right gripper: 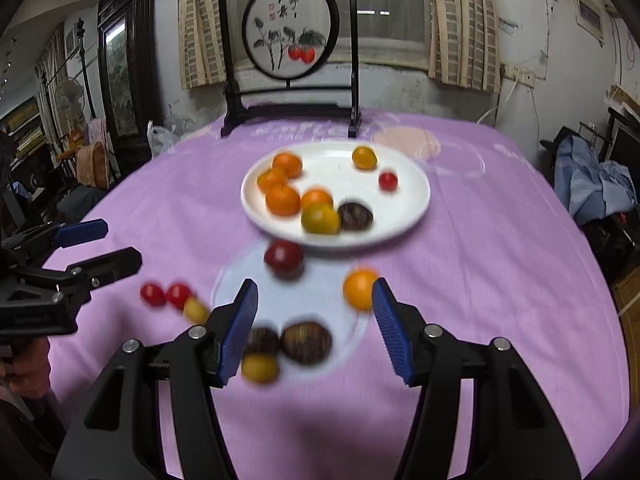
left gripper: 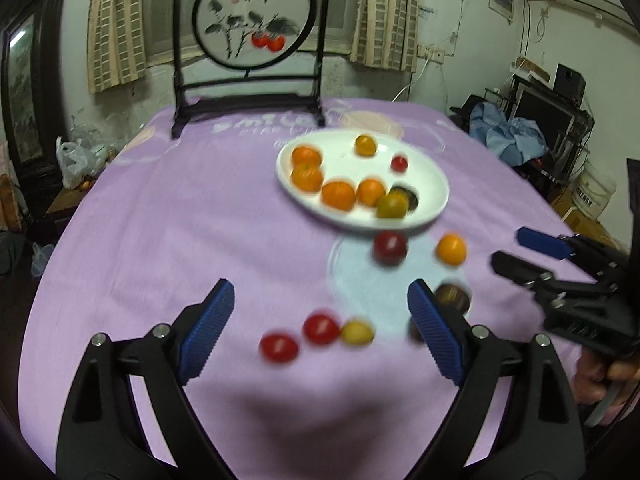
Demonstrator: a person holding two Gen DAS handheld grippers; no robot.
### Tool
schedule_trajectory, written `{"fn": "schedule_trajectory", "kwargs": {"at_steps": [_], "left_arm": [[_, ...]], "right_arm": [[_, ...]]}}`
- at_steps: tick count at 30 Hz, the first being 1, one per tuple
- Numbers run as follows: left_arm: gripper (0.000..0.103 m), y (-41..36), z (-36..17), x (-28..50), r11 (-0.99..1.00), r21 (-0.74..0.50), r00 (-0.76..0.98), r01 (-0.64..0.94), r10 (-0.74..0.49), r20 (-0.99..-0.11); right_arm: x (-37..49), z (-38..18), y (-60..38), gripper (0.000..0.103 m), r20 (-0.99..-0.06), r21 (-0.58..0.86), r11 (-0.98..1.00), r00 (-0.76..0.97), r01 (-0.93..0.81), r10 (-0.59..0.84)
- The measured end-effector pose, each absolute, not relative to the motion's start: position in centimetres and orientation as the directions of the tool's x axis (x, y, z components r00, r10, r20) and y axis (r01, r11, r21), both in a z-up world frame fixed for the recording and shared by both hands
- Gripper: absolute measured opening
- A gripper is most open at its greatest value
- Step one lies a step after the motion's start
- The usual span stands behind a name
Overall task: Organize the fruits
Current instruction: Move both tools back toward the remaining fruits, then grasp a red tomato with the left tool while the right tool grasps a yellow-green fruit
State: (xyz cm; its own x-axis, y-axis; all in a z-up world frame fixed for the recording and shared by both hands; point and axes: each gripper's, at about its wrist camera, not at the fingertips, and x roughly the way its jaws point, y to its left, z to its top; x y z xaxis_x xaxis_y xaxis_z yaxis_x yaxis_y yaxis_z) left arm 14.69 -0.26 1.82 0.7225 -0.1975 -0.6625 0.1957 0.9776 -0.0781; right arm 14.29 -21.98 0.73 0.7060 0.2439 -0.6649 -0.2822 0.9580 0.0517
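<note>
Left gripper (left gripper: 320, 328): black angular plastic arms, joined by silver round-headed screws, are tipped with blue ribbed pads (left gripper: 208, 330). Right gripper (right gripper: 314, 330): the same black frame, silver screws and blue ridged pads (right gripper: 390, 330) are seen.

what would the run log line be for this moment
left gripper open, empty | right gripper open, empty | white plate holds fruit | loose fruit on purple tablecloth
</note>
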Motion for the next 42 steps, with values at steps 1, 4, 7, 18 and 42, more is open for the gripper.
{"fn": "schedule_trajectory", "kwargs": {"at_steps": [1,4,7,18,42], "left_arm": [[0.09,0.0,1.2,14.3,0.977,-0.08,0.716,0.196,-0.199,-0.669],[0.09,1.0,-1.0,13.0,0.976,-0.094,0.689,0.195,-0.205,-0.695],[0.09,1.7,-2.3,12.7,0.977,-0.107,0.674,0.186,-0.206,-0.709],[0.09,2.3,-2.7,12.7,0.968,-0.153,0.673,0.198,-0.248,-0.697],[0.047,3.0,-4.6,17.6,0.948,-0.122,0.546,0.295,-0.272,-0.793]], "right_arm": [[13.8,0.2,-21.9,0.06,-0.677,0.05,0.956,0.694,-0.289,0.245],[12.9,-1.3,-21.2,0.06,-0.712,0.044,0.95,0.658,-0.309,0.247],[12.9,-2.3,-20.4,0.06,-0.738,0.049,0.945,0.626,-0.324,0.253],[14.5,-4.3,-17.5,0.049,-0.797,0.056,0.927,0.543,-0.37,0.265],[11.3,-2.7,-19.3,0.029,-0.766,0.129,0.925,0.556,-0.358,0.322]]}}
